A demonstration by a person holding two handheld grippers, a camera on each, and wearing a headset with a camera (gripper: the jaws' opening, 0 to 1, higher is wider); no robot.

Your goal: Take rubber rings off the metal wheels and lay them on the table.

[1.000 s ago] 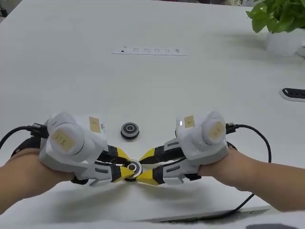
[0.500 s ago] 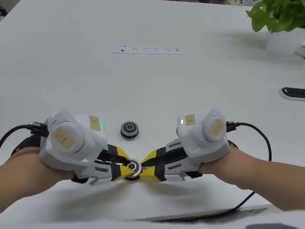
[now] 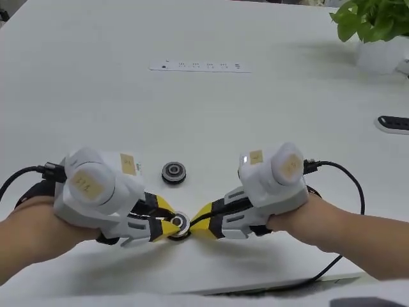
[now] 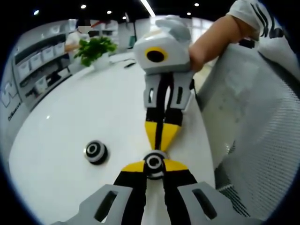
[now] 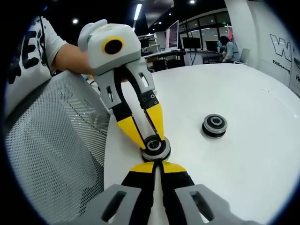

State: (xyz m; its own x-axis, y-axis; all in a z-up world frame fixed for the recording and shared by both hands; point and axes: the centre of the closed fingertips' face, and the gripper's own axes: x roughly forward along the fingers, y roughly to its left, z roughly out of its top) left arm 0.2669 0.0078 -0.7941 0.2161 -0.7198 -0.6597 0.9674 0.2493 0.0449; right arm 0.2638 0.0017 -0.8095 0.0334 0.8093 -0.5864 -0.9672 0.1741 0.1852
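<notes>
Two hand-held grippers meet low over a broad white bench [image 3: 192, 109], near its front edge, with a small metal wheel [image 3: 179, 222] caught between them. A second wheel [image 3: 173, 173] lies flat and untouched on the bench just beyond, with its black band in place. A power strip [image 3: 199, 66] and a potted plant [image 3: 374, 19] stand well apart at the far side.

The left hand-held gripper [image 3: 171, 220] has its yellow jaws closed around the wheel, one on each side, as both gripper views show. The right hand-held gripper [image 3: 193, 224] has its jaws drawn almost together, with the tips pressed against the wheel's rim. Whether those tips have nipped the rubber ring [image 5: 166, 151] cannot be told.

The wheel looks like a hard, smooth bearing: rigid and dense for its size, and likely to slip or spin if held only by its polished faces. A firm clamp across its body seems the safer hold. The ring is probably soft, stretchy and snug in its seat. It is best taken at its outer edge with narrow tips and peeled sideways, since it could snap back or flick away once free.
</notes>
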